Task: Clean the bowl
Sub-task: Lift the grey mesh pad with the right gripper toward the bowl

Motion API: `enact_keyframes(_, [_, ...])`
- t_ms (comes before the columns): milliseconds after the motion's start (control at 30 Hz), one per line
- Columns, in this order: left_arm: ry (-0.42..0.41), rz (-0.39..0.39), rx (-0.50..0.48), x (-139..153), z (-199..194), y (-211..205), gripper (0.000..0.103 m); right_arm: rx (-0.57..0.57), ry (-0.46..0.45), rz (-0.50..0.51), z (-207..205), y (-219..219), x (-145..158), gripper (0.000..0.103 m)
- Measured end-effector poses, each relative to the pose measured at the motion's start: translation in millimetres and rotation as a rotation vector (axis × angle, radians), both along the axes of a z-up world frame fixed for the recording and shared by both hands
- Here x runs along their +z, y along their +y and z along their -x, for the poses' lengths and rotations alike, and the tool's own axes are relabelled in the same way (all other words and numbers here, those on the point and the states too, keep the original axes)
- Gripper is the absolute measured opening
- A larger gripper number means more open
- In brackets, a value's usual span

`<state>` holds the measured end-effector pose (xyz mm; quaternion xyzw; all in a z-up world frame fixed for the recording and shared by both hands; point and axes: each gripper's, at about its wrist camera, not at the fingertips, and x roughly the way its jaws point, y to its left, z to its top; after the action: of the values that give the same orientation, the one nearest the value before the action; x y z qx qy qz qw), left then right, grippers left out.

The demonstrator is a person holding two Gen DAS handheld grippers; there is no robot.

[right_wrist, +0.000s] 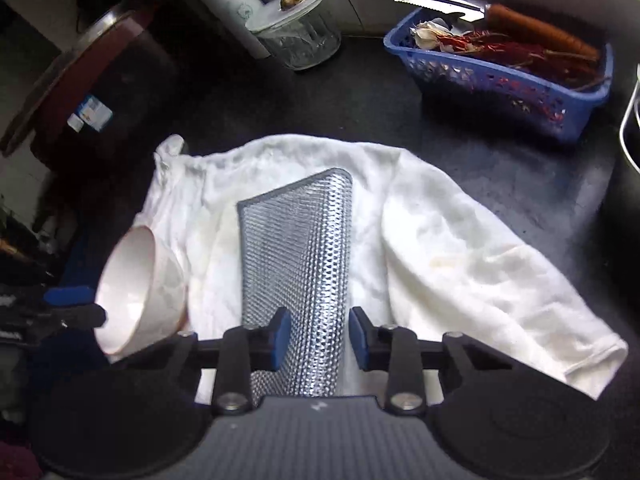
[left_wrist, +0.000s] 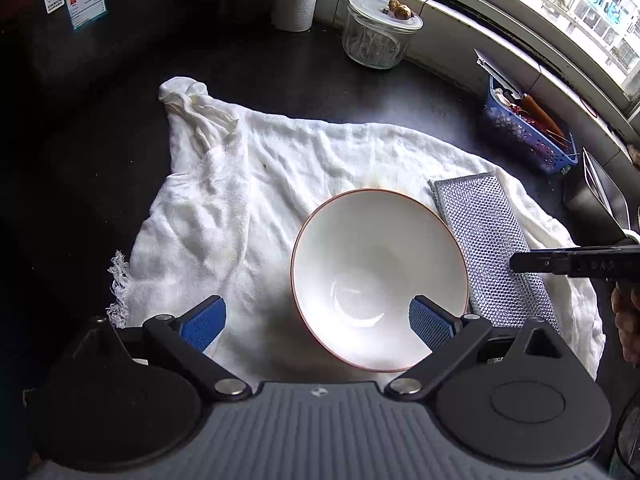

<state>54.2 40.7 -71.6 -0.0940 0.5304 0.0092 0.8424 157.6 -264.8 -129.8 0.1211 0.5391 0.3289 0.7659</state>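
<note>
My left tongs [left_wrist: 318, 324] are spread wide and hold nothing. One finger hangs over the inside of the bowl [left_wrist: 376, 264] and the other is outside it. The bowl sits toward the near edge of the towel [left_wrist: 240, 208]. It is white inside and I see no dirt in it. The scourer [left_wrist: 488, 240] lies flat just beside it, toward the towel's right edge.

My right tongs [right_wrist: 321, 337] are partly open with a finger on either side of the scourer. They don't look clamped on it.

This fits either taking up the scourer or having just laid it down, and the clean bowl doesn't settle it. Either way, I'd keep the right tongs square to the scourer's length and move them straight up or down, so the towel doesn't bunch. I'd also keep the left finger clear of the rim, since a nudge there could tip the bowl.
</note>
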Motion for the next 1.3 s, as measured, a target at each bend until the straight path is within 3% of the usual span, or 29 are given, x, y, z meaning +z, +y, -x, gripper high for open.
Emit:
enact_keyframes(367, [0.008, 0.008, 0.005, -3.0, -2.0, 2.1, 0.099, -0.04, 0.109, -0.142, -8.8, -11.9, -13.7, 0.035])
enact_keyframes(433, [0.01, 0.01, 0.006, -3.5, -2.1, 2.6, 0.099, -0.043, 0.1, -0.134, -7.8, -10.7, -12.8, 0.029])
enact_keyframes(500, [0.011, 0.012, 0.007, -4.1, -2.2, 3.1, 0.099, -0.034, 0.08, -0.102, -5.6, -6.5, -10.9, 0.014])
enact_keyframes(600, [0.007, 0.017, 0.011, -4.0, -1.4, 4.8, 0.099, -0.022, 0.047, -0.069, -1.5, -0.3, -7.2, 0.005])
enact_keyframes(767, [-0.015, 0.007, 0.016, -1.6, 2.0, 8.6, 0.099, -0.014, -0.05, -0.046, 10.9, 6.2, 14.7, 0.003])
enact_keyframes(867, [-0.034, 0.013, 0.029, -1.3, 6.9, 14.0, 0.099, -0.015, -0.152, 0.0, 24.0, 12.0, 37.9, 0.003])
enact_keyframes(1000, [-0.064, 0.018, 0.026, 2.1, 12.6, 18.1, 0.099, -0.017, -0.381, 0.102, 43.5, 25.2, 82.7, 0.003])
enact_keyframes(1133, [-0.094, 0.025, 0.018, 6.1, 17.8, 21.5, 0.099, -0.01, -0.682, 0.222, 65.7, 46.0, 123.9, 0.003])
enact_keyframes(1233, [-0.116, 0.03, 0.012, 9.2, 21.7, 24.1, 0.099, 0.078, -0.927, 0.341, 85.7, 78.3, 138.2, 0.003])
enact_keyframes(1300, [-0.131, 0.033, 0.008, 11.2, 24.3, 25.9, 0.099, 0.161, -1.018, 0.383, 97.3, 101.5, 132.4, 0.003])
